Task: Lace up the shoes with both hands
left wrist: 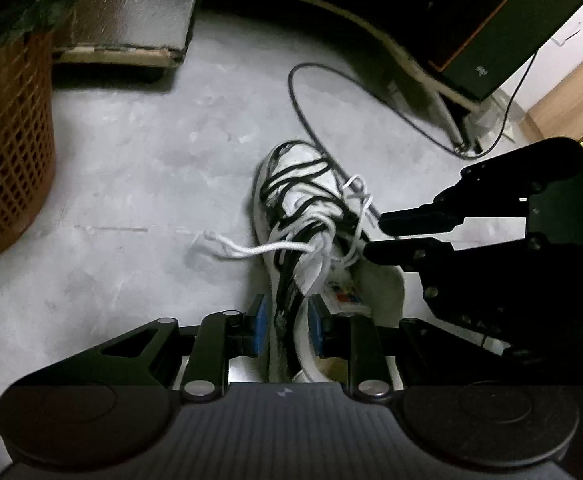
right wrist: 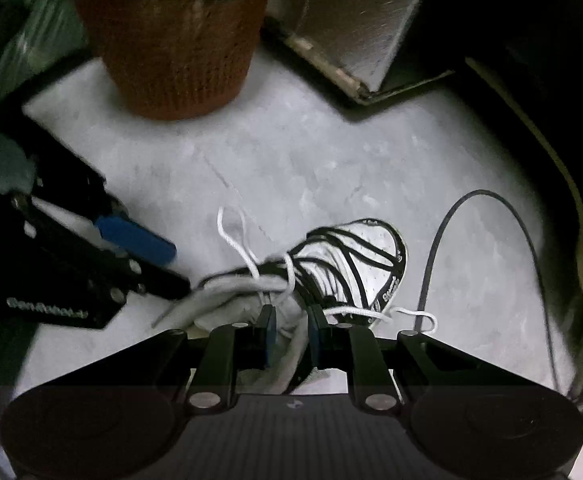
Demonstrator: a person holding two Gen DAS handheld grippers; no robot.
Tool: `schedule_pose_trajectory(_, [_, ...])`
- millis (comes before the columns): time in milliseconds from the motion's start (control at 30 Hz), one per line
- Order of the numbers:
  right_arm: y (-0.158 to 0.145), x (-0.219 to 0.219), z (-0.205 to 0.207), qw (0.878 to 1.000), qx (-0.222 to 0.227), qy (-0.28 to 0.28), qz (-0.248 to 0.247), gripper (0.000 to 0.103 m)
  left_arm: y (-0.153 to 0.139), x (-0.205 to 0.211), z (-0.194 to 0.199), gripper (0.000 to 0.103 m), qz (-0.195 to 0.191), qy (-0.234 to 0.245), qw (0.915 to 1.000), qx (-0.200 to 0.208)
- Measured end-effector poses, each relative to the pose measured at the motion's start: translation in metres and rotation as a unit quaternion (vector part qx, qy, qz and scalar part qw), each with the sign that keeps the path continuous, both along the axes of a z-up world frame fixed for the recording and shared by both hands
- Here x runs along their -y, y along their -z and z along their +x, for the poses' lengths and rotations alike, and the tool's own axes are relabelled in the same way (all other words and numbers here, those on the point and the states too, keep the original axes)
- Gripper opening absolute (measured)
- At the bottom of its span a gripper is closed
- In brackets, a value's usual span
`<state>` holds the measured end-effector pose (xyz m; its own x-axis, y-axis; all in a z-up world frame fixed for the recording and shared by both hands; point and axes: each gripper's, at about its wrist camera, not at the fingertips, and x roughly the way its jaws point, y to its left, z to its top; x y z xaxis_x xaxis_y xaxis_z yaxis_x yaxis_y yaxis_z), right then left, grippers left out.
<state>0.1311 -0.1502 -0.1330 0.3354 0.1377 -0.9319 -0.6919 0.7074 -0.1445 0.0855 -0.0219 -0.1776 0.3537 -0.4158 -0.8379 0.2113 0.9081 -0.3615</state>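
A white shoe with black stripes stands on the grey floor, toe pointing away, and shows again in the right wrist view. Its white laces lie loose, with one end trailing left across the floor. My left gripper is open at the heel end, its blue pads on either side of the shoe's collar. My right gripper reaches in from the right, open with a narrow gap, its tips beside the lace loops. In the right wrist view the left gripper hangs open at the shoe's left.
An orange mesh basket stands at the left. A black cable loops on the floor beyond the toe. A grey board lies at the back, with dark furniture at the back right. A second lace end lies beside the shoe.
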Motion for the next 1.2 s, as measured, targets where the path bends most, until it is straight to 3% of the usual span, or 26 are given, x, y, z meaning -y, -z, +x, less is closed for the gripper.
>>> schedule_pose_trajectory(67, [-0.003, 0.005, 0.002, 1.000, 0.000, 0.015, 0.017, 0.020, 0.001, -0.002, 0.000, 0.024, -0.011, -0.005, 0.9999, 0.000])
schedule_pose_trajectory(200, [-0.004, -0.002, 0.003, 0.999, -0.017, -0.005, 0.033, 0.020, 0.004, -0.006, -0.001, 0.024, -0.033, -0.013, 0.9994, 0.000])
schedule_pose_trajectory(267, [0.001, -0.007, -0.002, 0.999, -0.025, -0.039, 0.019, 0.020, 0.005, -0.006, -0.002, 0.024, -0.034, -0.010, 0.9994, -0.001])
schedule_pose_trajectory(633, [0.018, -0.012, 0.001, 0.997, -0.038, -0.067, -0.002, 0.020, 0.010, -0.008, -0.003, 0.022, -0.044, -0.011, 0.9990, -0.001])
schedule_pose_trajectory(1200, [0.032, -0.022, 0.015, 0.996, -0.050, -0.075, -0.009, 0.020, 0.017, -0.015, 0.001, 0.022, -0.068, -0.045, 0.9966, -0.013])
